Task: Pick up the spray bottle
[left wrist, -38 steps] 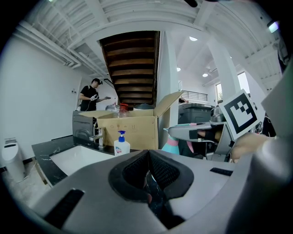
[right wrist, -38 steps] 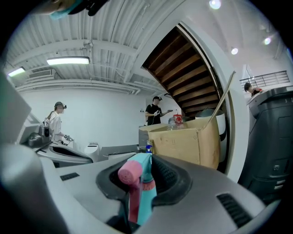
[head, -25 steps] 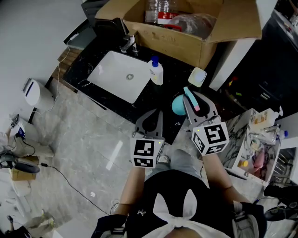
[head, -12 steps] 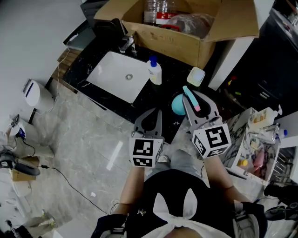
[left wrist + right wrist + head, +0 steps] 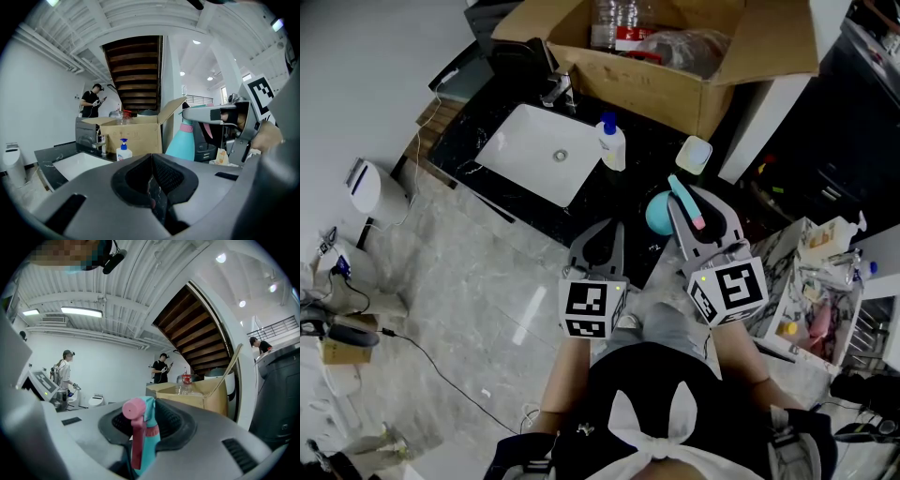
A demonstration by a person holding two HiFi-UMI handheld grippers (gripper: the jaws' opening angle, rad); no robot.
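The teal spray bottle (image 5: 660,212) with a pink trigger hangs just above the black counter (image 5: 609,202), and my right gripper (image 5: 687,208) is shut on its neck. In the right gripper view its pink-and-teal head (image 5: 142,430) sticks up between the pads of the right gripper (image 5: 149,423). My left gripper (image 5: 605,242) hovers at the counter's front edge, left of the bottle, shut and holding nothing. The left gripper view shows the left gripper (image 5: 151,158) with pads together, and beyond it the spray bottle (image 5: 184,140) held in the right gripper (image 5: 220,115).
A white sink (image 5: 534,150) with a faucet (image 5: 560,91) is set into the counter. A pump soap bottle (image 5: 613,142) stands beside it, and a small pale dish (image 5: 697,155) lies further right. An open cardboard box (image 5: 675,75) fills the back. A cluttered rack (image 5: 825,291) stands right.
My right gripper has risen slightly with the spray bottle in it, its marker cube coming a little nearer the camera. The left gripper has stayed where it was.
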